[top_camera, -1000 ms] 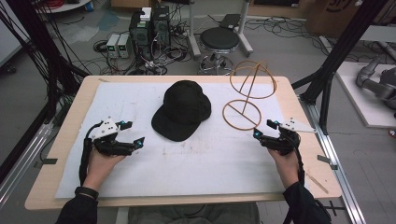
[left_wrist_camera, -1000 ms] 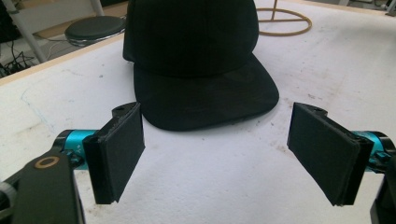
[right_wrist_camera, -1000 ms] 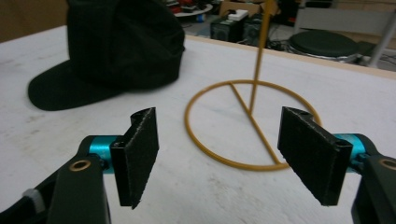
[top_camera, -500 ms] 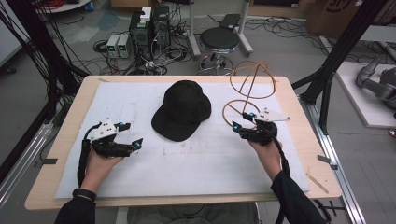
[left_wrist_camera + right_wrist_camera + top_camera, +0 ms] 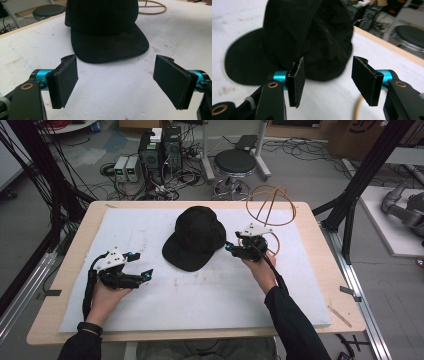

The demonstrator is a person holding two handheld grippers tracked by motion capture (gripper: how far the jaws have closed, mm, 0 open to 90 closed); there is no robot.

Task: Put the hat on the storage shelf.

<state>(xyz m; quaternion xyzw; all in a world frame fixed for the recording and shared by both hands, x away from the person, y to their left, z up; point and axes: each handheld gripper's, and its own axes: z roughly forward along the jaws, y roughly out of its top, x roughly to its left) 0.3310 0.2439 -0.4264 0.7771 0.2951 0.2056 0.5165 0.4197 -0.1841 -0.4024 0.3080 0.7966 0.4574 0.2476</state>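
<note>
Soft black cap on white foam mat, both tongs' padded jaws apart.

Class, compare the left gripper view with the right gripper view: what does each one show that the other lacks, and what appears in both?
Left gripper view alone: the cap's flat brim facing the camera, the wire stand's whole base ring behind. Right gripper view alone: the crown's side up close, electronics on the floor. Both: the black cap, a round stool, white mat, open tool pads.
</note>
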